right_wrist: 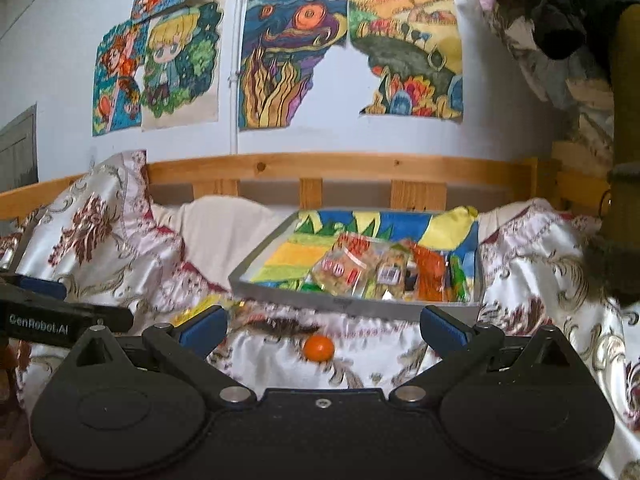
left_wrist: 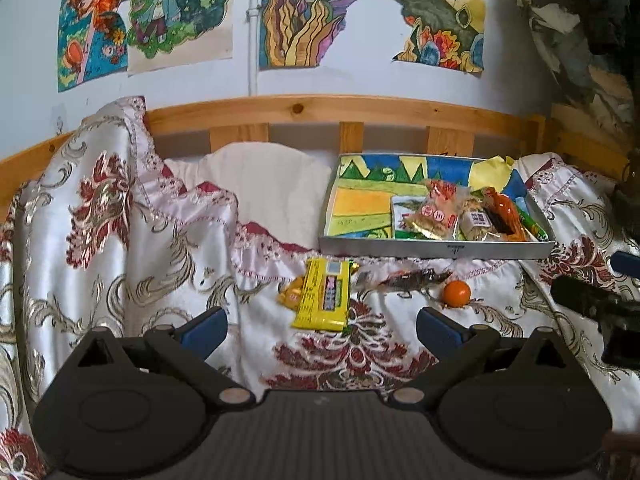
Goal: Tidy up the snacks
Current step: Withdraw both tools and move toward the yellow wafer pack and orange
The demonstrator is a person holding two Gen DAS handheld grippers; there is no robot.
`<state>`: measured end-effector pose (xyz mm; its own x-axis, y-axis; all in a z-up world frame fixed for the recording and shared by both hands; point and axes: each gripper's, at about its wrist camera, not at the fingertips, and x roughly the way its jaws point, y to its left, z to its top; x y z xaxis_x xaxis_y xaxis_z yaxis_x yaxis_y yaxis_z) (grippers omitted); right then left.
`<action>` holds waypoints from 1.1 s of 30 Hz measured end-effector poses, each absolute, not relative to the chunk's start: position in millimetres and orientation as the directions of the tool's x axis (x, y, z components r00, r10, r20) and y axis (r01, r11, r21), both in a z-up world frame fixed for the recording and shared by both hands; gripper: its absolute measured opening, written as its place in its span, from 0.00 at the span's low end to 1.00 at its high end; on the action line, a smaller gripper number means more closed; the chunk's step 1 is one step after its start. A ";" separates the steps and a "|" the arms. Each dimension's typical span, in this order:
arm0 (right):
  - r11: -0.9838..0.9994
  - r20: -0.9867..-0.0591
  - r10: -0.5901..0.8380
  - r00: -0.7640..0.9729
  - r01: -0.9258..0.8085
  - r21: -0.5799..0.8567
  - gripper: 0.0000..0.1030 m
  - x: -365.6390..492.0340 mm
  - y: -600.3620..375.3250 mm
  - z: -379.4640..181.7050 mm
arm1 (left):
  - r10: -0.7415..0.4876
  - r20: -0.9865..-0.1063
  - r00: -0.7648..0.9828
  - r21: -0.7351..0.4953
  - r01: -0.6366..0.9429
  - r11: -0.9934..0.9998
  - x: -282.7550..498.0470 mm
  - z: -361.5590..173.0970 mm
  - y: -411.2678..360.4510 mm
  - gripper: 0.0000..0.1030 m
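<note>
A shallow grey box [left_wrist: 436, 247] [right_wrist: 344, 305] lined with a coloured drawing sits on the bed and holds several snack packets [left_wrist: 434, 212] [right_wrist: 348, 268] on its right side. In front of it on the cloth lie a yellow snack packet [left_wrist: 322, 298], a dark clear-wrapped snack [left_wrist: 408, 280] [right_wrist: 280, 325] and a small orange ball-shaped snack [left_wrist: 456, 293] [right_wrist: 318, 347]. My left gripper [left_wrist: 320, 330] is open, just short of the yellow packet. My right gripper [right_wrist: 320, 330] is open with the orange snack between its fingertips' line. Nothing is held.
A satin cloth with red and gold patterns [left_wrist: 120, 220] covers the bed. A wooden rail [left_wrist: 320, 114] runs along the back under a wall of drawings. The right gripper's body [left_wrist: 596, 304] shows at the left wrist view's right edge. Bundled fabric [right_wrist: 560, 40] hangs at upper right.
</note>
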<state>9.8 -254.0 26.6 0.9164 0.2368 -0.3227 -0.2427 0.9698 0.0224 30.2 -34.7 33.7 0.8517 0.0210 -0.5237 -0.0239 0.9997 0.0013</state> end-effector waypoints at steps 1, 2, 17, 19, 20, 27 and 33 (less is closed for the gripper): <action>0.970 -0.332 0.237 0.913 -0.244 0.020 0.99 8.1 -252.7 24.6 | 0.019 -0.531 0.847 -0.007 -0.027 1.000 30.4 32.1 -33.2 1.00; 0.969 -0.338 0.238 0.911 -0.246 0.018 0.99 7.2 -251.6 23.4 | 0.017 -0.537 0.843 -0.015 -0.029 0.999 30.7 30.6 -31.6 1.00; 0.964 -0.406 0.251 0.879 -0.264 0.025 0.99 14.2 -246.8 13.6 | 0.044 -0.582 0.812 -0.050 -0.089 0.995 30.3 16.0 -19.2 1.00; 0.964 -0.411 0.253 0.876 -0.266 0.027 0.99 14.7 -246.7 13.2 | 0.043 -0.578 0.815 -0.043 -0.083 0.996 29.8 16.8 -20.5 1.00; 0.963 -0.414 0.254 0.874 -0.267 0.029 0.99 14.9 -246.5 12.8 | 0.043 -0.577 0.816 -0.040 -0.081 0.996 29.5 17.0 -21.3 1.00; 0.960 -0.433 0.264 0.862 -0.278 0.032 0.99 17.0 -244.4 11.4 | 0.052 -0.573 0.818 -0.035 -0.089 0.995 30.5 16.7 -24.6 1.00; 0.956 -0.444 0.277 0.852 -0.289 0.041 0.99 18.5 -242.8 11.5 | 0.055 -0.572 0.819 -0.031 -0.089 0.996 31.8 15.9 -25.2 1.00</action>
<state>18.5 -242.8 11.5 0.8523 0.2769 -0.4438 -0.2892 0.9564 0.0413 31.8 -25.2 15.9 0.8187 0.0551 -0.5715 -0.0888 0.9956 -0.0312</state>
